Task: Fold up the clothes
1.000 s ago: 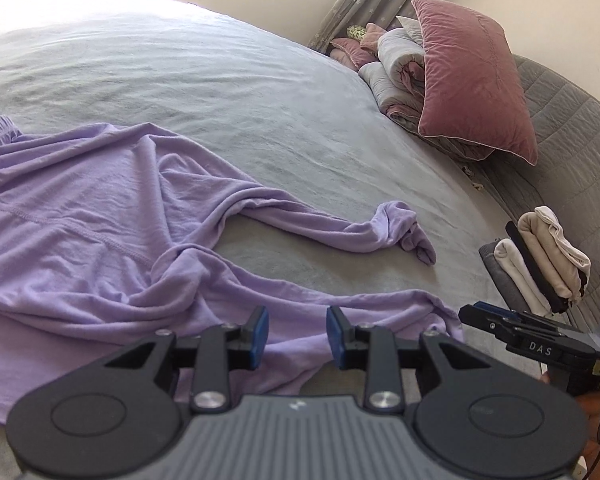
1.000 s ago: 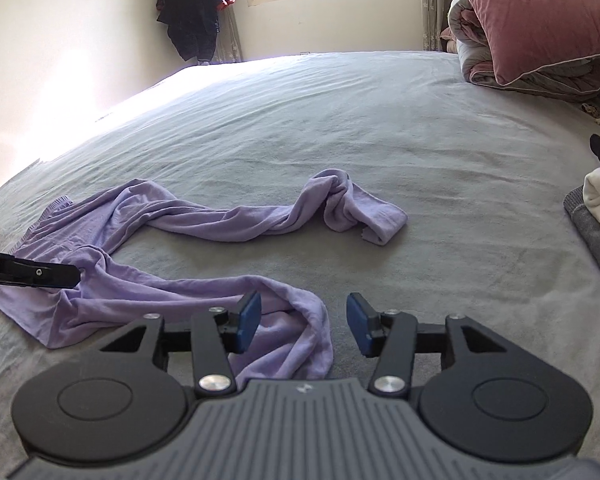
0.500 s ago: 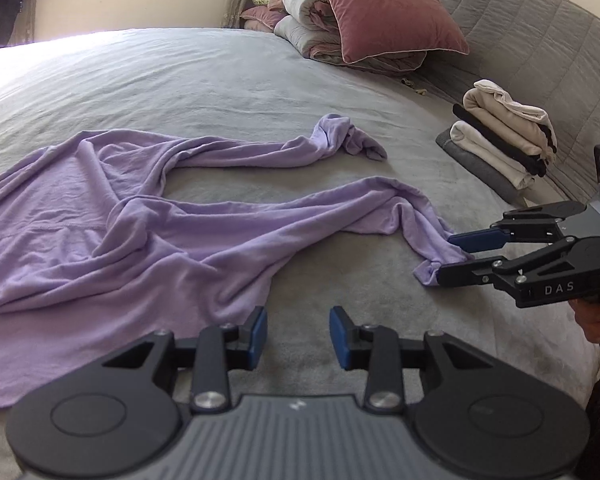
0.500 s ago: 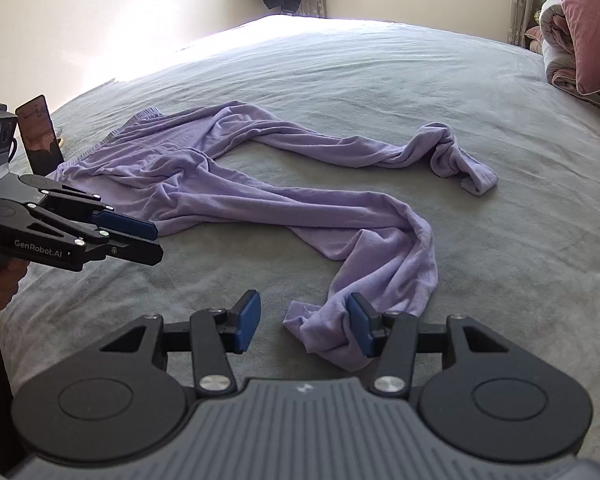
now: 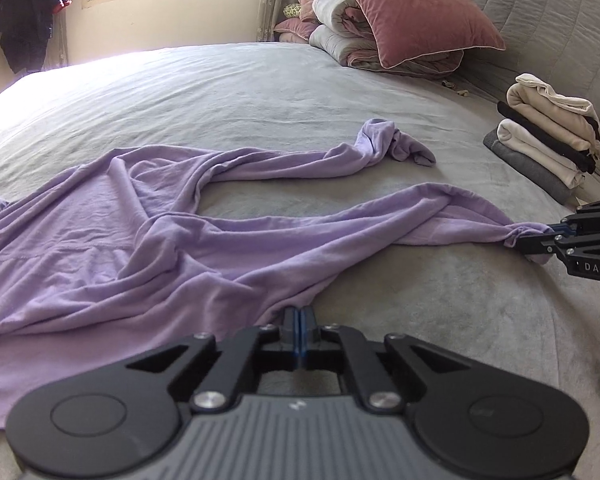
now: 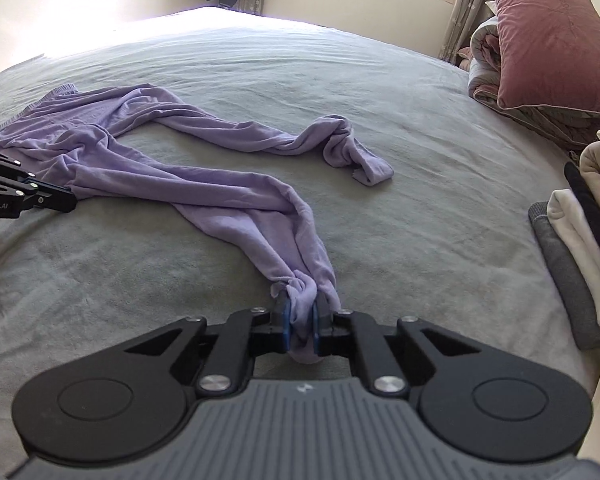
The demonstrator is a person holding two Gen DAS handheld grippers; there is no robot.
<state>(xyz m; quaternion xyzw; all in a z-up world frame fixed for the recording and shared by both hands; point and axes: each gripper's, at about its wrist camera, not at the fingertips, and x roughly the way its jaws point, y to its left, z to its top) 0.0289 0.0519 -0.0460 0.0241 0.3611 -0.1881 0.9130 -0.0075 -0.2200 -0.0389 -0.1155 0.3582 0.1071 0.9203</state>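
A crumpled purple long-sleeved garment [image 5: 180, 248] lies spread on the grey bed [image 5: 260, 92]. My left gripper [image 5: 301, 316] is shut at the garment's near edge, and the thin cloth runs into the closed jaws. In the right wrist view the left gripper [image 6: 70, 200] meets the garment [image 6: 228, 192] at the far left. My right gripper [image 6: 300, 312] has its jaws closing on the bunched end of the near sleeve, and the pads press on the cloth. In the left wrist view the right gripper [image 5: 520, 242] holds that sleeve end at the right. The other sleeve [image 5: 392, 144] lies twisted farther back.
A stack of folded clothes [image 5: 548, 144] sits by the padded grey headboard [image 5: 540, 20] at the right. A pink pillow [image 5: 412, 12] leans on rolled bedding [image 5: 340, 40] at the back. Dark clothing [image 5: 28, 12] hangs beside the window. Bare grey bedcover stretches behind the garment.
Both grippers went from open to shut. The left one closed at the garment's edge, the right one on the sleeve end, which is now pulled straighter toward the right.
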